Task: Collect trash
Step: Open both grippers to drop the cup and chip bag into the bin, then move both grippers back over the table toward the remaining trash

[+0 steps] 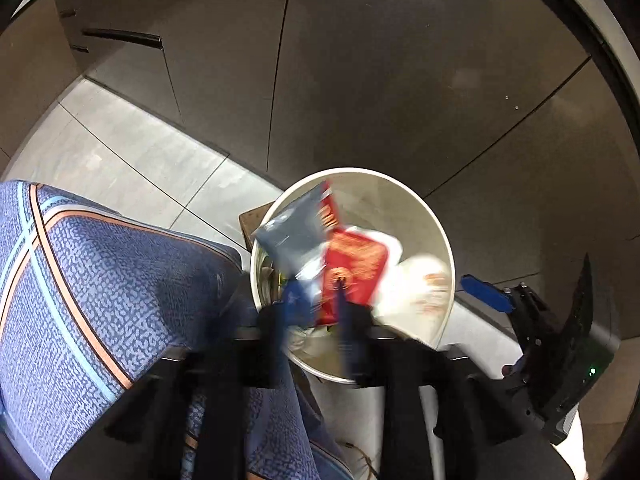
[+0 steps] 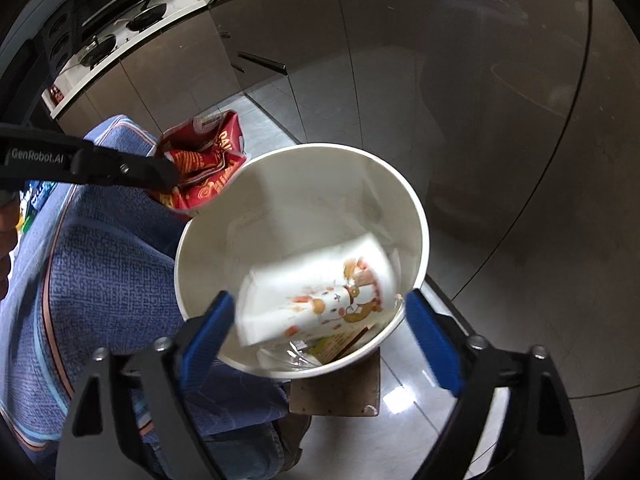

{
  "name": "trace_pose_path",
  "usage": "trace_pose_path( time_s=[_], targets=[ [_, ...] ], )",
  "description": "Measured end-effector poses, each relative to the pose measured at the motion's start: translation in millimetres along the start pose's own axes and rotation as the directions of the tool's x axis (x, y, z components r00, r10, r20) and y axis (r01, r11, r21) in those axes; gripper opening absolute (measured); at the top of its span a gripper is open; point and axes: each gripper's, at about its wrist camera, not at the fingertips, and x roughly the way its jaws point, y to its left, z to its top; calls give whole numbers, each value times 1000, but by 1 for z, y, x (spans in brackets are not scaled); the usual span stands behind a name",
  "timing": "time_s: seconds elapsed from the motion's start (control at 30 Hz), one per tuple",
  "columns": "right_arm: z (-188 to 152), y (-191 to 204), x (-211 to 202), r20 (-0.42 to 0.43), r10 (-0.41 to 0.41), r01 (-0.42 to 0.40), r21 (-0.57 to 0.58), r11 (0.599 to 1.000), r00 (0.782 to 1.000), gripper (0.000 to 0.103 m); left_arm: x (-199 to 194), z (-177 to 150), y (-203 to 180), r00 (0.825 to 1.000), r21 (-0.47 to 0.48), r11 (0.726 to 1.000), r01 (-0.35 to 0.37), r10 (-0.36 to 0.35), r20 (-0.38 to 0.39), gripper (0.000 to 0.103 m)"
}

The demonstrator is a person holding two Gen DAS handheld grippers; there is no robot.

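Note:
A round white bin (image 1: 436,220) (image 2: 304,200) stands below both grippers. My left gripper (image 1: 316,316) (image 2: 172,178) hovers over its near rim. Its fingers are blurred and stand apart, with the lower edge of a red snack bag (image 1: 356,268) (image 2: 204,160), silver inside, between their tips. My right gripper (image 2: 320,338) is wide open above the bin, blue pads (image 2: 208,332) on either side. A white paper cup (image 2: 316,292) (image 1: 416,288) with a cartoon print lies tilted and blurred inside the bin, clear of the pads. Other scraps rest on the bin's bottom.
A person's blue patterned garment (image 1: 100,300) (image 2: 100,280) presses against the bin's left side. The bin sits on a brown board (image 2: 336,396) on pale floor tiles (image 1: 120,140). Dark cabinet fronts (image 1: 400,80) stand right behind it. A stove (image 2: 120,28) is on the far counter.

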Motion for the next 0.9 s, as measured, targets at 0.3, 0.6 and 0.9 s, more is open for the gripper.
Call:
trace_pose_path(
  time_s=[0.3,0.6,0.9],
  targets=[
    [-5,1,-7,15,-16,16,-30,999,1000,100,-15,-2,-3,997,-19,999,-38,39,60,78],
    [-3,6,-31,45,-23,24,-17,1000,999,100,-49,-10,1,992,-58,997,-49,55,116,89],
    [4,35,-73,105,8,-4,-41,999,994,100,-108,-41,7,978,-107,992,-60,80,193,94]
  ],
)
